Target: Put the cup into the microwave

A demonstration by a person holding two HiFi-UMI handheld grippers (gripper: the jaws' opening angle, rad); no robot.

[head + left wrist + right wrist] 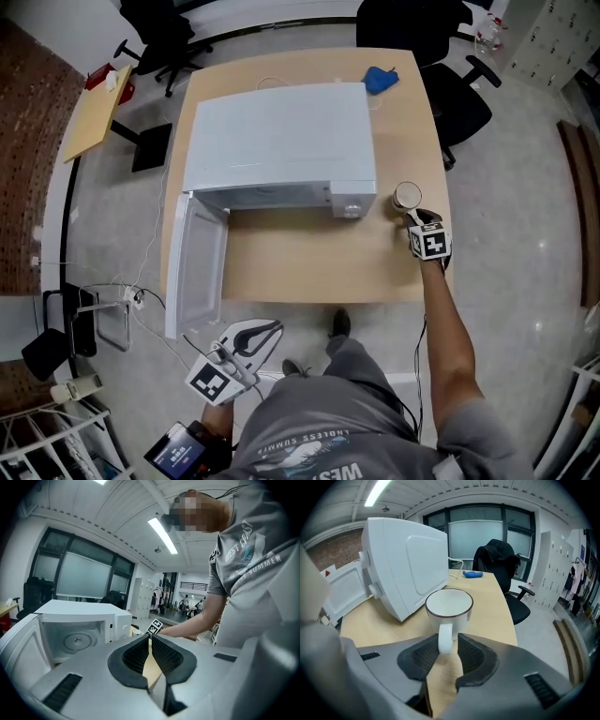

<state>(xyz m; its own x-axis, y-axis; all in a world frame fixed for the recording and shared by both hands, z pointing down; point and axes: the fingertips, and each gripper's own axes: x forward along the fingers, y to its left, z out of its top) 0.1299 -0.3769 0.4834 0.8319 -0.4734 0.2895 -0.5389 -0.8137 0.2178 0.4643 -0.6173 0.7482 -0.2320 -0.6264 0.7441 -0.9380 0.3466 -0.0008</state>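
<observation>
Table point(309, 267) of pale wood fills the middle of the head view, with a white microwave point(281, 141) standing on its far half. The microwave's door point(197, 262) hangs wide open past the table's left edge, and the left gripper view looks into the bare white inside, where a round turntable point(76, 641) lies flat. A black office chair point(459, 89) stands off the table's far right corner. The left gripper point(150, 638) is held low at the near left, off the table and just in front of the open door; its jaws are pressed together at the tips with nothing between them. The right gripper point(447, 638) reaches onto the table at the right; its jaws are spread, and the cup's handle point(445, 639) stands between them, close to one pad and clear of the other. The white cup point(449, 605), dark at the rim and empty, stands upright on the table just right of the microwave's front corner. A small blue cloth point(380, 79) lies at the table's far edge.
</observation>
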